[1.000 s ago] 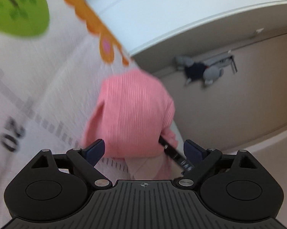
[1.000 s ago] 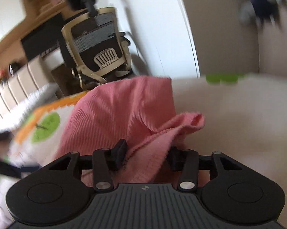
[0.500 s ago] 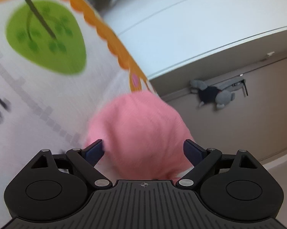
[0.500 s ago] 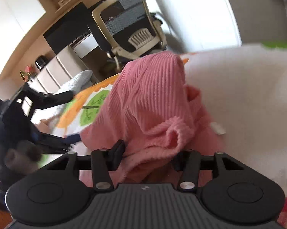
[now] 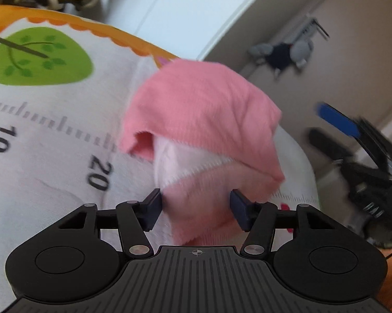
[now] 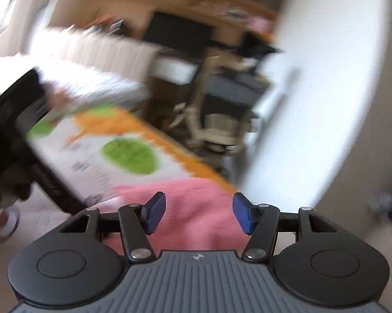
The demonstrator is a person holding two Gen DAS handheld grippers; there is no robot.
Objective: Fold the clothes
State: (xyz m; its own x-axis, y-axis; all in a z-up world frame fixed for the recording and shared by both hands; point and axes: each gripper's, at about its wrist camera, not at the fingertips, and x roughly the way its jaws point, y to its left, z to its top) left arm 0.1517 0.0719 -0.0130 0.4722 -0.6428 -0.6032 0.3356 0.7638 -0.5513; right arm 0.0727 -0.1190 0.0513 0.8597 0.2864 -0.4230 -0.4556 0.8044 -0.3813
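Observation:
A pink ribbed garment (image 5: 203, 109) with a pale lining lies bunched on a white play mat (image 5: 52, 161) printed with a ruler scale and a green tree. My left gripper (image 5: 196, 208) has closed in on the near bunch of the garment, and cloth fills the gap between both pads. In the left wrist view my right gripper (image 5: 334, 133) hovers off to the right, clear of the cloth, one blue pad showing. The right wrist view is blurred: my right gripper (image 6: 199, 212) stands open above the pink garment (image 6: 196, 208), nothing pinched between its pads.
The mat has an orange scalloped border (image 5: 96, 30). An office chair (image 6: 222, 120) and a dark desk (image 6: 180, 39) stand beyond the mat. A white cabinet panel (image 5: 175, 7) and a grey plush toy (image 5: 282, 52) on the beige floor lie behind.
The right gripper let go of the pink garment and swung away to the right. The left gripper's fingers narrowed from wide open onto the bunched cloth.

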